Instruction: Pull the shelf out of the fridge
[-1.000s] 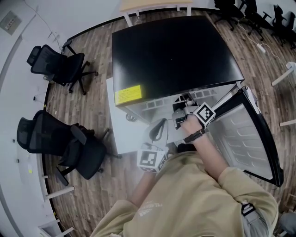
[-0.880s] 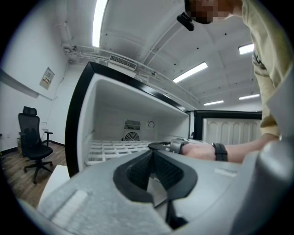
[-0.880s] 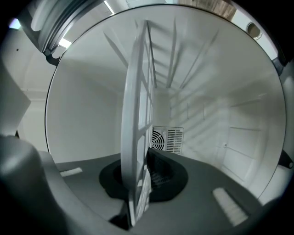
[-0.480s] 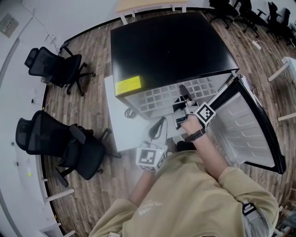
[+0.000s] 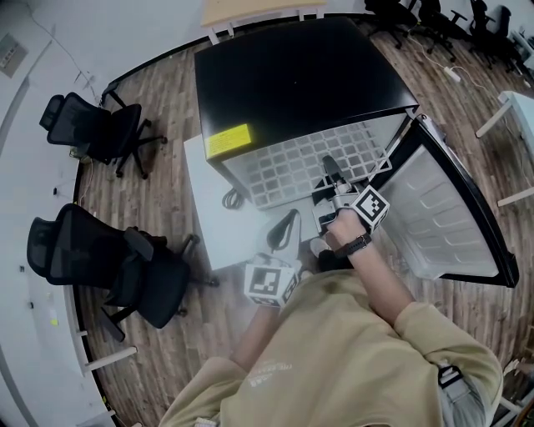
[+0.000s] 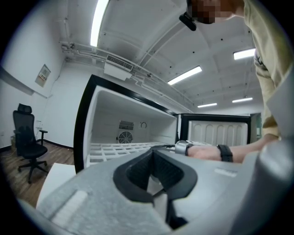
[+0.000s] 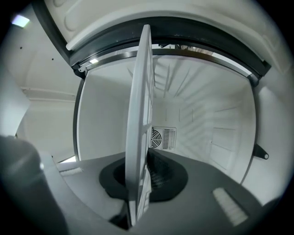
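The black fridge (image 5: 292,75) stands with its door (image 5: 438,208) swung open to the right. A white grid shelf (image 5: 292,163) juts out of its front towards me. My right gripper (image 5: 331,185) is shut on the shelf's front edge. In the right gripper view the shelf (image 7: 142,114) runs edge-on between the pads of the right gripper (image 7: 140,183), with the white fridge interior (image 7: 206,119) behind. My left gripper (image 5: 287,231) hangs lower left of the shelf, shut and holding nothing. In the left gripper view the left gripper (image 6: 158,179) points at the shelf (image 6: 119,149).
A white platform (image 5: 209,225) lies under the fridge's left front, with a coiled cable (image 5: 232,198) on it. Two black office chairs (image 5: 92,125) (image 5: 108,267) stand on the wood floor at the left. A wooden desk (image 5: 250,10) sits behind the fridge.
The shelf has slid much further out of the fridge towards me, with the right gripper still shut on its edge. The left gripper has stayed in place.
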### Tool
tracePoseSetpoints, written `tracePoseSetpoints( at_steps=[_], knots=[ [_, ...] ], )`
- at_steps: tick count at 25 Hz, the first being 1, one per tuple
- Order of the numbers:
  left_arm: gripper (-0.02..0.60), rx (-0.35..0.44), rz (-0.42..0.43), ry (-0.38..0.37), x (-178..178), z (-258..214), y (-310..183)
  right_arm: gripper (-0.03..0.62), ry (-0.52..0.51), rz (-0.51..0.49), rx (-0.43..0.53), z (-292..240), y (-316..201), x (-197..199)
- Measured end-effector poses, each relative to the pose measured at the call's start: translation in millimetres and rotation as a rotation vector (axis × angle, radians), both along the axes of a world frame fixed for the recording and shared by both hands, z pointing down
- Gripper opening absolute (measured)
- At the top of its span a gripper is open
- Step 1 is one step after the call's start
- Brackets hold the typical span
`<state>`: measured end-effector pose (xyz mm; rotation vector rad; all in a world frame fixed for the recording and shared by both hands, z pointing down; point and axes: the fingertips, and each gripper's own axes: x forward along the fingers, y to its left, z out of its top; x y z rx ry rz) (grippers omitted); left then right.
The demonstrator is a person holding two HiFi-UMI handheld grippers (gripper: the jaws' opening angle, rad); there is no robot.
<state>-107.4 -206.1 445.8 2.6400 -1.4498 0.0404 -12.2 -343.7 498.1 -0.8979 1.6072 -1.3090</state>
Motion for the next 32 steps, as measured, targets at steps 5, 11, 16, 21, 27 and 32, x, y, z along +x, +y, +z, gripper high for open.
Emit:
tracePoseSetpoints(
  at_steps=[5,11,16,21,27,32],
  knots=[
    [0.002,-0.007,0.006,0.000,-7,1,14,0.021,-0.001,0.023,-0.005,2,14,3],
    [0.002,-0.008,0.024,0.002,-12,4,30,0.021,-0.005,0.041,0.006,2,34,6],
    [0.002,-0.012,0.049,0.015,-11,6,43,0.021,0.000,0.046,0.002,4,53,9],
    [0.002,-0.005,0.062,0.035,-12,6,54,0.021,0.007,0.054,0.019,6,71,11],
    [0.002,-0.015,0.075,0.062,-7,8,65,0.021,0.227,0.056,0.054,9,109,21],
    [0.002,-0.006,0.056,0.070,-8,8,67,0.021,0.417,0.069,0.135,-9,130,25]
  ],
)
